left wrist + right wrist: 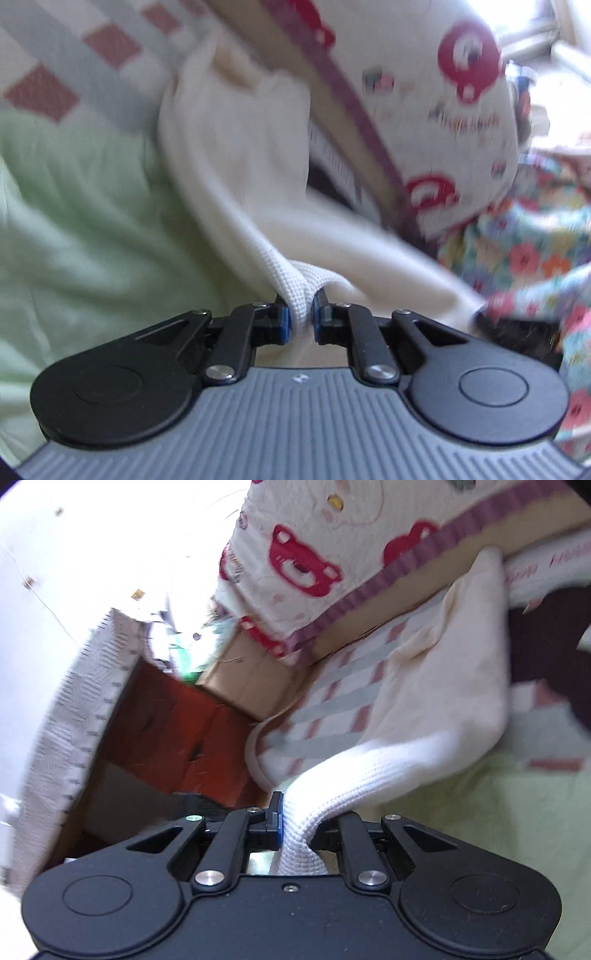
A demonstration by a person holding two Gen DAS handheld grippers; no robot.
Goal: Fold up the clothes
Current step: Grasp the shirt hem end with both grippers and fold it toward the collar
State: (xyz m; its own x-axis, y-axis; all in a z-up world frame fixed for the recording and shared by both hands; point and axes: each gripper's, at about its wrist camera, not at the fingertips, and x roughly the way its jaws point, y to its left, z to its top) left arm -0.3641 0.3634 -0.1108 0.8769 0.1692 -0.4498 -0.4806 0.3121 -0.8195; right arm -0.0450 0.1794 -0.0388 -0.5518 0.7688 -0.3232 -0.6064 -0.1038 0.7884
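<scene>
Left wrist: left claw [302, 317] pinches cream garment [236, 155] | right claw [295, 823] clamps its ribbed edge

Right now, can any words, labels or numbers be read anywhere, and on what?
None can be read.
Bear-print quilt: a line of dark lettering, too blurred to read.
White band behind the cream garment: pink marks, too blurred.
Left gripper body: a tiny pale emblem, not lettering.
</scene>
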